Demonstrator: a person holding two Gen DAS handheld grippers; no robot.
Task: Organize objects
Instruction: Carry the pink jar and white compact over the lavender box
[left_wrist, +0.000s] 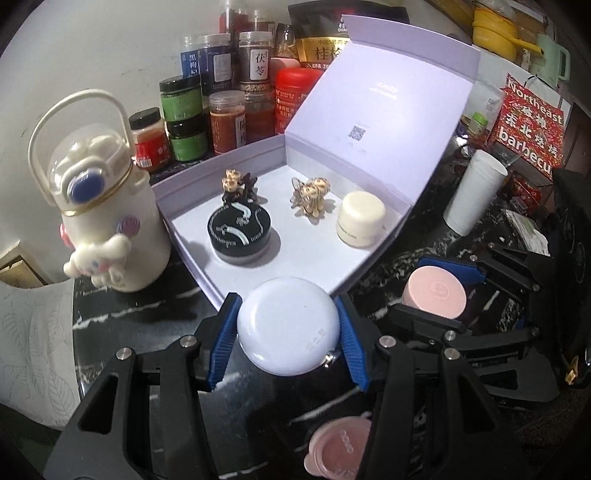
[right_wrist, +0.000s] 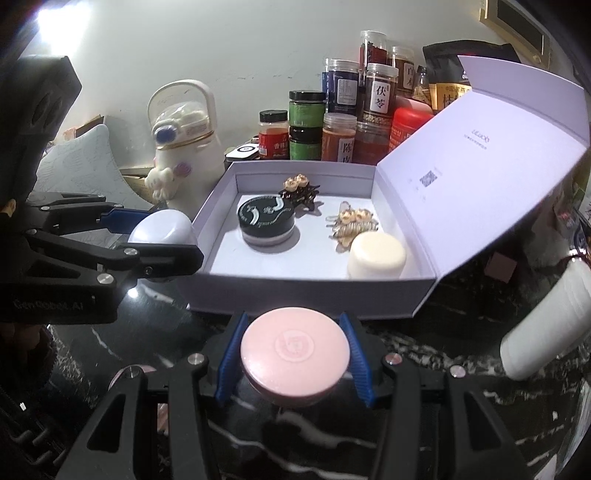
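Note:
My left gripper (left_wrist: 288, 328) is shut on a round pale lavender case (left_wrist: 287, 325), held just in front of the open lavender box (left_wrist: 317, 254); the case also shows in the right wrist view (right_wrist: 162, 227). My right gripper (right_wrist: 294, 358) is shut on a pink-lidded jar (right_wrist: 294, 350), held before the box's front wall (right_wrist: 306, 297); the jar also shows in the left wrist view (left_wrist: 436, 297). In the box lie a black round jar (left_wrist: 240, 229), a cream jar (left_wrist: 361, 218), a dark hair clip (left_wrist: 238, 186) and a pale hair clip (left_wrist: 310, 195).
A white cartoon bottle (left_wrist: 107, 221) stands left of the box. Several spice jars (left_wrist: 225, 122) line the wall behind it. A white paper cup (left_wrist: 474, 192) lies tilted at the right. A small pink lid (left_wrist: 338, 450) lies on the black marble counter (left_wrist: 122, 310).

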